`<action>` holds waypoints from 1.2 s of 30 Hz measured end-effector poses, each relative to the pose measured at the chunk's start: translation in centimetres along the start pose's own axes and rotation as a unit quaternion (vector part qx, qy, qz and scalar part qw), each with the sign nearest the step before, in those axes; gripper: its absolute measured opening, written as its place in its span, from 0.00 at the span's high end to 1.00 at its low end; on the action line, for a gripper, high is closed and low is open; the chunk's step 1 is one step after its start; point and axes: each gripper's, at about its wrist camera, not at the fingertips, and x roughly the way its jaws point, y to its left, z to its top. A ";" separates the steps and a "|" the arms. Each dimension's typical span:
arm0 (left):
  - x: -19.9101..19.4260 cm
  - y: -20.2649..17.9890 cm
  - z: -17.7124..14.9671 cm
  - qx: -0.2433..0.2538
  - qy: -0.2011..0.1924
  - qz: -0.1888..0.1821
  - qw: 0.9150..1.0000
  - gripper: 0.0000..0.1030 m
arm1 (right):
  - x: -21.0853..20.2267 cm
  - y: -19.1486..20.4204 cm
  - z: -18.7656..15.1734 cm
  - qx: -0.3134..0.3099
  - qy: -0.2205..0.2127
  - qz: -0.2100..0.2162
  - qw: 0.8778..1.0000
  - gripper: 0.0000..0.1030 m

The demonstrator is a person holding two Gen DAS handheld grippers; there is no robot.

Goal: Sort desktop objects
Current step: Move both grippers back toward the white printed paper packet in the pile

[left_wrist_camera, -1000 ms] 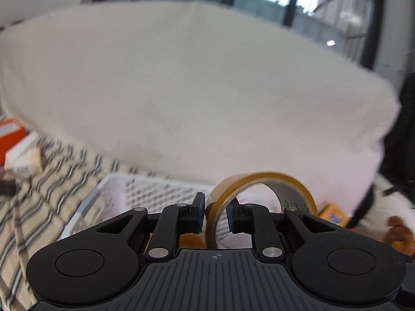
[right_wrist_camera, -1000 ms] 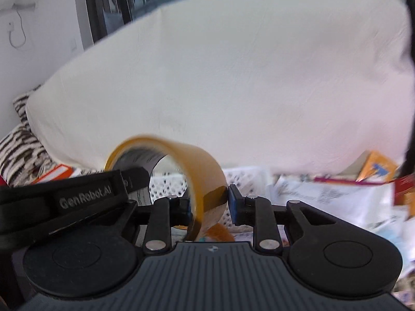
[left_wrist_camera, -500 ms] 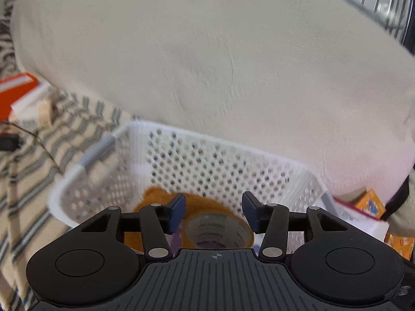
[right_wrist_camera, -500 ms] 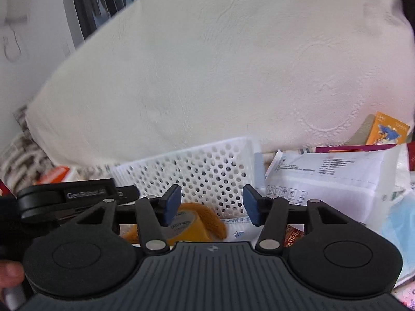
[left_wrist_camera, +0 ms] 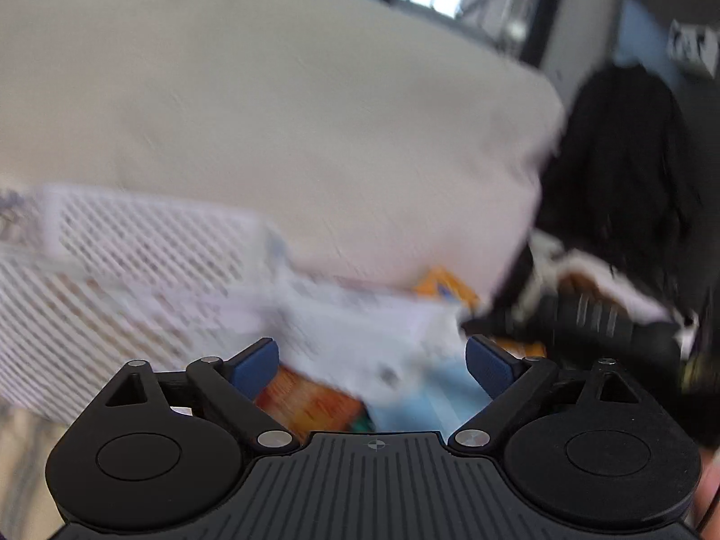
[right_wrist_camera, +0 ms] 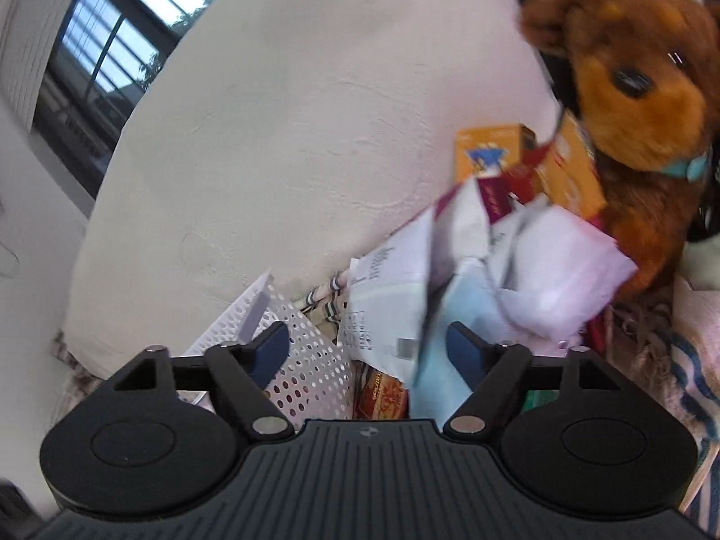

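Neither view shows the roll of amber packing tape now, so which way its axis points cannot be told. A second ago both grippers pinched that roll upright between their blue pads, its hole facing sideways; half a second ago it lay flat, hole upward, inside the white perforated plastic basket on something orange.

The left gripper has just been opening its jaws, which stand wide apart with nothing between the pads. Since the earlier frame it has swung off the basket, which now sits at the left of its view, and it points slightly downward over a heap of white printed papers, a pale blue plastic sheet and an orange patterned packet. This view is smeared by motion, so the dark shape at the far right is probably the other tool, but I cannot be sure.

The right gripper has likewise just been spreading its jaws and grips nothing. It is rolled, so the scene tilts, with only a corner of the basket under its left finger. Ahead lie the papers, a crumpled white sheet, an orange card box and a brown plush dog, all against a big cream cushion.
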 end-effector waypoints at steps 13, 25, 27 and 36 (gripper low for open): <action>3.5 2.7 -3.6 0.004 0.047 0.040 0.998 0.01 | 8.6 1.3 3.0 -0.063 0.049 -0.033 0.996 0.32; 4.1 4.3 -2.9 -0.021 0.051 0.066 0.996 0.01 | 10.4 2.0 1.5 -0.085 -0.009 -0.091 0.992 0.79; 4.2 4.9 -2.8 -0.035 0.059 0.073 0.995 0.01 | 7.5 2.2 0.5 -0.086 -0.031 -0.085 0.992 0.81; 3.8 5.0 -2.5 -0.039 0.040 0.090 0.994 0.01 | -4.9 -3.4 -4.0 0.000 -0.042 -0.115 0.992 0.81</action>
